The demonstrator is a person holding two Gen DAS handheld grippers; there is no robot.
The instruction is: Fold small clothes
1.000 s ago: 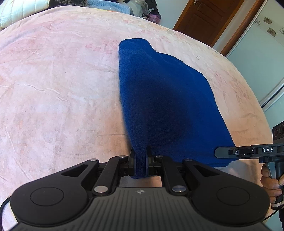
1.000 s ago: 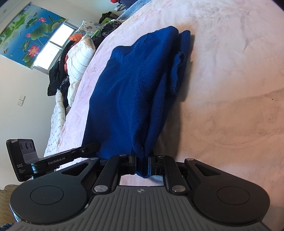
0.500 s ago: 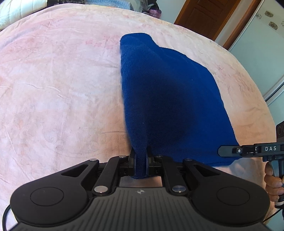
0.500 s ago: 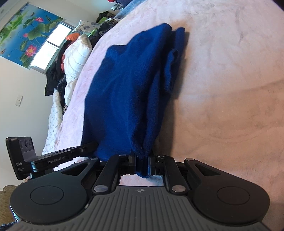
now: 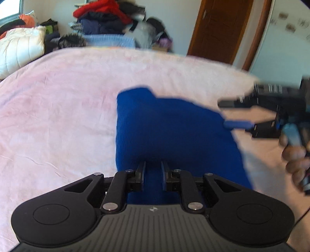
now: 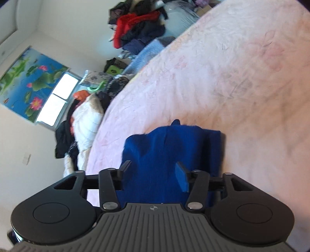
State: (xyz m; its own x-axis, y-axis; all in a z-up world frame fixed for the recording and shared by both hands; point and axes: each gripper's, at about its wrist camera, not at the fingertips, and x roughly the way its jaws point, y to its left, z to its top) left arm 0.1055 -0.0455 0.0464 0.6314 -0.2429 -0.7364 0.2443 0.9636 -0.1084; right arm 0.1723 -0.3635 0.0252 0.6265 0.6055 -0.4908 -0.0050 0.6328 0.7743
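Observation:
A dark blue knit garment (image 5: 170, 135) lies folded on the pink bedspread (image 5: 58, 116). My left gripper (image 5: 153, 173) hangs over its near edge. Its jaws are opening, a narrow gap apart, and the cloth shows flat beneath them, not pinched. In the left wrist view my right gripper (image 5: 229, 114) is at the garment's right edge, blurred, held by a hand (image 5: 296, 162). In the right wrist view the right gripper (image 6: 153, 173) stands over the garment (image 6: 170, 151). Its jaws are opening wide and its pads are clear of the cloth.
Piled clothes (image 5: 104, 13) and a white quilted jacket (image 5: 19, 48) lie beyond the bed's far edge. A brown door (image 5: 217, 31) and a pale wardrobe (image 5: 281, 42) stand at the back right. A window with a lotus blind (image 6: 33, 83) is on the left wall.
Both grippers were shut on the garment's near edge; now their jaws have parted and let go. Both have drawn back and tilted up, and the garment lies in a shorter fold.

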